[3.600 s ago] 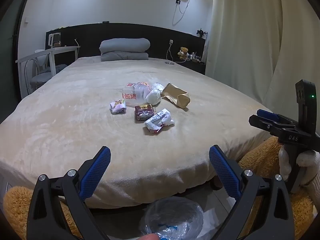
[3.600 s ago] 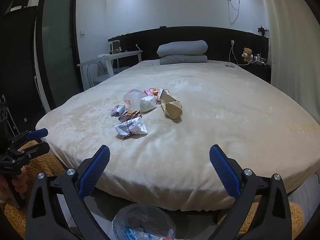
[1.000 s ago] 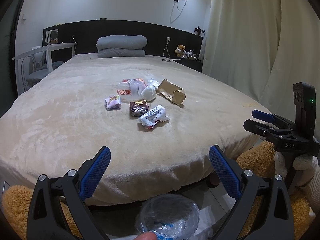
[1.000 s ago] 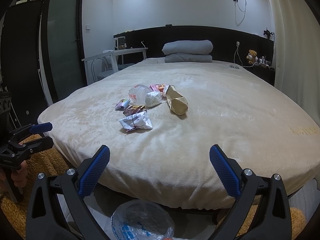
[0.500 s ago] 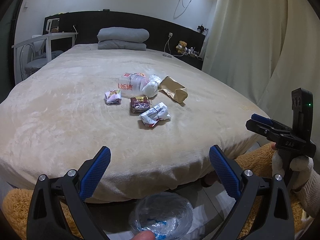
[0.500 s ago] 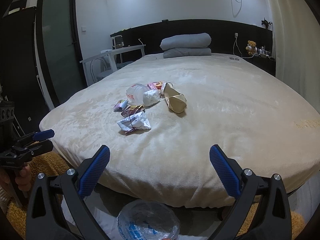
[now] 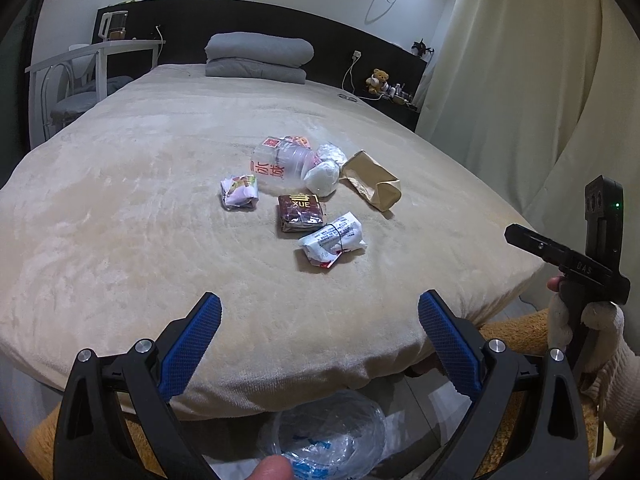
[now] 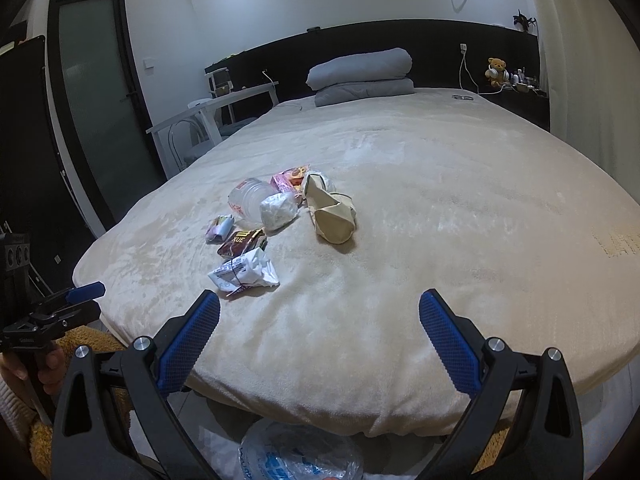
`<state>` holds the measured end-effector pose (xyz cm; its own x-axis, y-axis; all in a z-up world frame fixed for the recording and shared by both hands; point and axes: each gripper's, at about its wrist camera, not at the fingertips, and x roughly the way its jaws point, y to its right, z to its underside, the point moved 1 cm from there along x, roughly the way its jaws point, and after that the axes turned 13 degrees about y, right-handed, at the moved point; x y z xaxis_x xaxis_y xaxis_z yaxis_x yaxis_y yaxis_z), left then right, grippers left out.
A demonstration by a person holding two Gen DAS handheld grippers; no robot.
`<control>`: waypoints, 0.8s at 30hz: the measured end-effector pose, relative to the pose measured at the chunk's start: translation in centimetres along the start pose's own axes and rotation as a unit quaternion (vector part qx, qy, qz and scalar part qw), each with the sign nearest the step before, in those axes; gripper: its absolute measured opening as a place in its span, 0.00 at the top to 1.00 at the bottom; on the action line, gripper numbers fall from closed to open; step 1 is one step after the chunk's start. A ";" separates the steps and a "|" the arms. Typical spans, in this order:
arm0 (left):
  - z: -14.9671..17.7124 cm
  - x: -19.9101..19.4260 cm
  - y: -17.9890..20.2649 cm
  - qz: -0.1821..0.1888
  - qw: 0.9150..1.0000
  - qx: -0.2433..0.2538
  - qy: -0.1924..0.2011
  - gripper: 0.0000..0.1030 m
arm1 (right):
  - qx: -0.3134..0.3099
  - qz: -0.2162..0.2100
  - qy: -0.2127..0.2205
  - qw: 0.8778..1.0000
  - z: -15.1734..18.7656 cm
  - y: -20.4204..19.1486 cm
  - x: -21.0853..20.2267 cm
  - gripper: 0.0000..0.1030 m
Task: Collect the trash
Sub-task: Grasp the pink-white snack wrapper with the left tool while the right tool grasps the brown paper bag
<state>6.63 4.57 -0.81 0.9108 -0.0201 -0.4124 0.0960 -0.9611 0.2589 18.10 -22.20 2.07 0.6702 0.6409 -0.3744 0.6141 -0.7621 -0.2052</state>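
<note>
Several pieces of trash lie in a cluster on the beige bed [image 7: 120,208]: a white printed wrapper [image 7: 332,242] [image 8: 244,272] nearest me, a dark red packet [image 7: 301,212] [image 8: 242,242], a small purple wrapper [image 7: 239,192] [image 8: 219,228], a clear plastic bottle [image 7: 280,164] [image 8: 250,200], a white crumpled wad [image 7: 322,178] [image 8: 278,210] and a brown paper bag [image 7: 372,184] [image 8: 332,212]. My left gripper [image 7: 320,336] hangs open over the bed's foot edge. My right gripper [image 8: 320,332] is open too, short of the white wrapper. Both hold nothing.
A clear plastic bag [image 7: 324,436] [image 8: 300,456] lies on the floor below both grippers. Grey folded bedding [image 7: 258,58] sits at the headboard. A white desk and chair [image 7: 80,76] stand left of the bed, curtains [image 7: 520,80] right, and an orange rug [image 7: 520,344] at the foot.
Both grippers have moved forward and a little higher toward the bed, so the trash looks nearer. Both stay open.
</note>
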 end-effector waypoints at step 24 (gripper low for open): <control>-6.2 13.6 -6.8 -0.045 0.997 -0.032 -0.061 0.06 | 0.060 -0.051 -0.072 0.994 -6.2 3.2 16.2 0.04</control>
<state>20.91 12.56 -2.75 0.8425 0.0291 -0.5380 0.2045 -0.9411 0.2694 33.53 -13.65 0.94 0.5347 0.7028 -0.4693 0.6159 -0.7043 -0.3530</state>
